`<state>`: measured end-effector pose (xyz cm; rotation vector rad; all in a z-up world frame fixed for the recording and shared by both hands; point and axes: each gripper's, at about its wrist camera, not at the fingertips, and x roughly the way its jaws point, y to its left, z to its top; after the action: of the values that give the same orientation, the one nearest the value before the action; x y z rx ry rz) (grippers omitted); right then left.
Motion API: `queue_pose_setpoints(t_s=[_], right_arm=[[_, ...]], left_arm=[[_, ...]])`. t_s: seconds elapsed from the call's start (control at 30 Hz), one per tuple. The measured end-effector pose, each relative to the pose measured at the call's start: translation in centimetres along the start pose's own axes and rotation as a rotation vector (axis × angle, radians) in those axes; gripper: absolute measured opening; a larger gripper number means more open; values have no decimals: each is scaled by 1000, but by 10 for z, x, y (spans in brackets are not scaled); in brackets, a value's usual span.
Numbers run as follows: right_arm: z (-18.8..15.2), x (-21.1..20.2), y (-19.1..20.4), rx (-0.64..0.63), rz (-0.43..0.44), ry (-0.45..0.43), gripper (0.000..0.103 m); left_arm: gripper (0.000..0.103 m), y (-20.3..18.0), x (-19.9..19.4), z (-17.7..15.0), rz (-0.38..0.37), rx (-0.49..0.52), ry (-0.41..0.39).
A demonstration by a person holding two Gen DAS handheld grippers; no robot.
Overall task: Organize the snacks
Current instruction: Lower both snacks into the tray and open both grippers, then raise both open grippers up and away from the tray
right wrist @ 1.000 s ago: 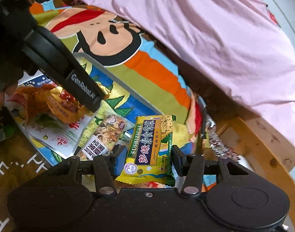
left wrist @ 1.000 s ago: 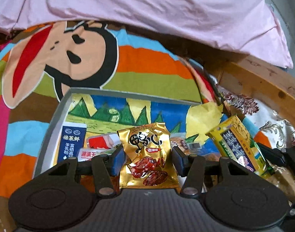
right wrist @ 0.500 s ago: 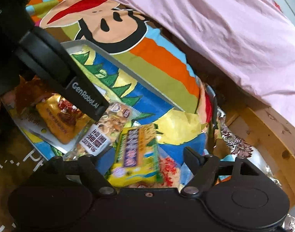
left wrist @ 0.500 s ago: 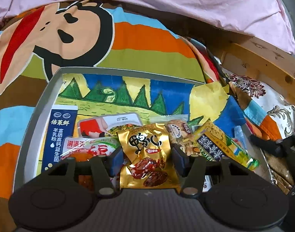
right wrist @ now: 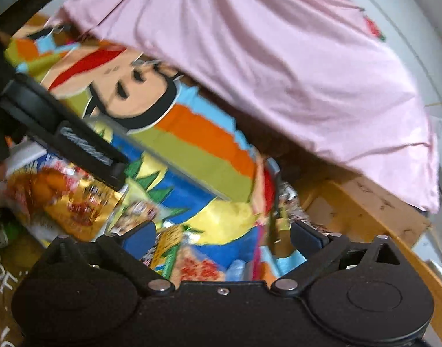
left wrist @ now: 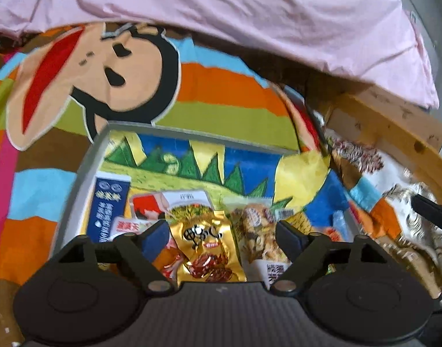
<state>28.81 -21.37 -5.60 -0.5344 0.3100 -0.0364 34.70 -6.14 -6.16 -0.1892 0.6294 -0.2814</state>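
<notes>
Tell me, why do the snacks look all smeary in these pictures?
Right wrist view: motion blur smears the yellow biscuit packet and gold packet. Left wrist view: milder blur, so the gold packet reads clearer; the fisheye bends the tray rim.

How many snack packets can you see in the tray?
5 in the left wrist view: a gold packet between the open left gripper fingers, a nut packet beside it, a blue sachet, a red-and-white packet and another under it. More may be hidden.

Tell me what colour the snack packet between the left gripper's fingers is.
Shiny gold with dark lettering and red-brown food pictured, the snack packet shows best in the left wrist view.
</notes>
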Motion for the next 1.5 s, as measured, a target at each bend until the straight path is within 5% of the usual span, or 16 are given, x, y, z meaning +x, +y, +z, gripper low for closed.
queue_pose_setpoints(t_s=[0.37,0.6,1.03,1.5], right_arm=[[11,-75,-43,206,-45,-138,102],[4,-117,-53,304,0,-149,102],[-15,-173,-42,384,71,-62,102],[-44,-179,-24,393,174,217,102]], left_arm=[[102,-2,-84,8,42,-15,-171],[102,-5,-131,-7,174,104,-228],[102,1,-195,-66,225,60,-125],[102,-13,-206,-109,284,107,33]])
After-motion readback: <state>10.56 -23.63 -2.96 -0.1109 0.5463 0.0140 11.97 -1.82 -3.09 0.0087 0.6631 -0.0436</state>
